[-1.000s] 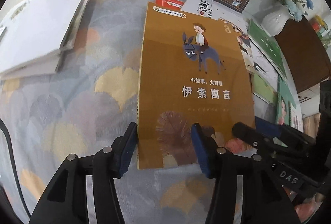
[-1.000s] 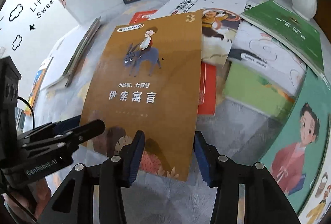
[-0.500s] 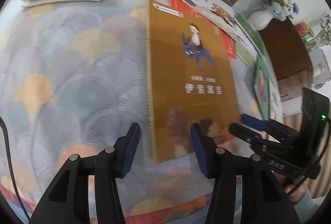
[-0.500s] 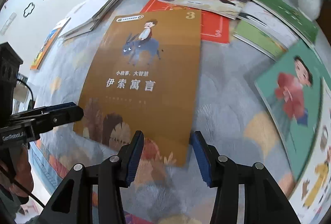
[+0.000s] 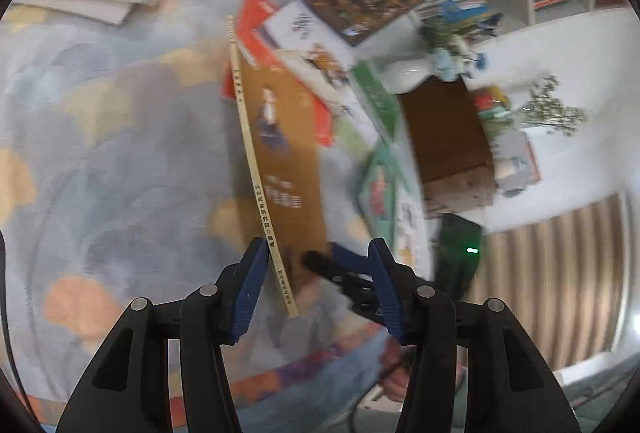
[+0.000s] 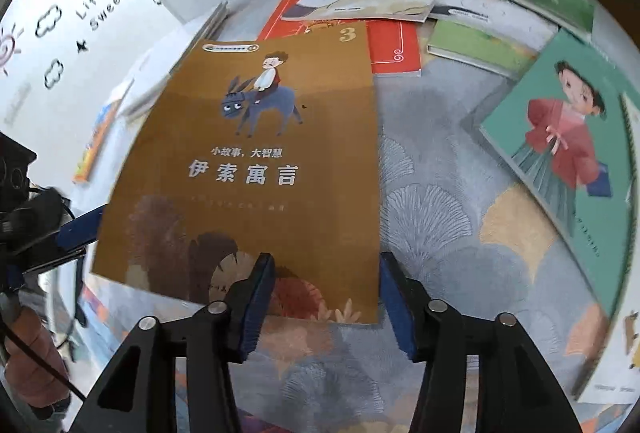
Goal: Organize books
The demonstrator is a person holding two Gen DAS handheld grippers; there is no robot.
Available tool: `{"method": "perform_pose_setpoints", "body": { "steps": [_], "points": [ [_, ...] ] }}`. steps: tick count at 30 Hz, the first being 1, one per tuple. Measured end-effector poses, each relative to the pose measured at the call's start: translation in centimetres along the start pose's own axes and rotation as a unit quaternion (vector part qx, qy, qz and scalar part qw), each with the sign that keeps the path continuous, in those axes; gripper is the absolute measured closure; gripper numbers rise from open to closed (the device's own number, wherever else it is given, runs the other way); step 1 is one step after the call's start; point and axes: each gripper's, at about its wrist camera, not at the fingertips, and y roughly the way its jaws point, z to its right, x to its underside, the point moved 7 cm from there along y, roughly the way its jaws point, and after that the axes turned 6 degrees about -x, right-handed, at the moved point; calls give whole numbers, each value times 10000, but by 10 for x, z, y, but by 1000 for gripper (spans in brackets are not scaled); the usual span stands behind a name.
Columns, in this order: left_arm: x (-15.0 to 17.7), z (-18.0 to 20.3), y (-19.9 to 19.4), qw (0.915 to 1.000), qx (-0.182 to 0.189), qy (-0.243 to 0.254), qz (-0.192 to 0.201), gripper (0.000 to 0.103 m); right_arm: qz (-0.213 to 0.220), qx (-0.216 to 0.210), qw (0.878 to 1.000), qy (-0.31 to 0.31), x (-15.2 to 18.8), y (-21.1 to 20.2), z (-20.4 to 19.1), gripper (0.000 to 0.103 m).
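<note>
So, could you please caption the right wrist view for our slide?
Brown donkey-cover book between the opening right claw, above a patterned cloth strewn with books.

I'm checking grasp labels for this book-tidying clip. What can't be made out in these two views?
- Left wrist view: brown book cover is motion-blurred; whether the left gripper pads touch its spine is unclear.
- Right wrist view: the book's near edge sits between the opening right gripper jaws; contact cannot be told.
- Right wrist view: the teal book is cut off by the frame edge.
</note>
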Motion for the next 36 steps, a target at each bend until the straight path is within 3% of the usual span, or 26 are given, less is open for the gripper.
{"method": "perform_pose_setpoints", "body": {
  "steps": [1, 2, 4, 7, 12, 15, 17, 19, 22, 25, 28, 31, 32, 33, 36],
  "points": [
    [-1, 0, 3, 9999, -99, 20, 22, 57, -6, -1, 10000, -7, 0, 0, -1, 47],
    [-1, -2, 8, 9994, -324, 71, 63, 70, -8, 32, 10000, -58, 1, 1, -3, 47],
    [2, -11, 22, 9960, -870, 213, 73, 83, -2, 118, 9998, -189, 2, 1, -6, 45],
    [7, -21, 43, 9918, -1237, 303, -69, 93, 9, 107, 9997, -218, 2, 3, -8, 45],
    [9, -18, 49, 9940, -1059, 247, -61, 93, 72, -181, 9998, -56, 2, 0, -2, 45],
    [3, -11, 53, 9966, -821, 71, -61, 93, 23, -417, 9990, 172, 3, -4, 2, 45],
    [-3, -6, 54, 9987, -470, -165, -78, 93, -109, -744, 9957, 537, 3, -8, 9, 44],
    [-6, -5, 50, 9987, -24, -501, -91, 93, -148, -1342, 9845, 1117, 4, -14, 19, 43],
    [-16, -2, 46, 9947, 513, -894, -41, 93, -99, -2223, 9552, 1949, 11, -17, 39, 43],
    [-19, 2, 45, 9931, 686, -951, -65, 93, -42, -2765, 9284, 2482, 15, -15, 51, 43],
    [-21, 0, 46, 9891, 888, -1167, -122, 93, -17, -3097, 9137, 2632, 9, -9, 46, 43],
    [-18, -3, 47, 9875, 922, -1264, -182, 93, 27, -3169, 9108, 2648, -3, 0, 39, 44],
    [-17, -3, 49, 9872, 918, -1286, -204, 93, 77, -3134, 9131, 2608, -7, 2, 36, 46],
    [-15, -5, 49, 9877, 867, -1285, -225, 93, 118, -3121, 9150, 2553, -10, 2, 32, 55],
    [-15, -12, 47, 9933, 417, -1064, -184, 93, 222, -2748, 9351, 2226, -17, -1, 29, 68]
  ]
}}
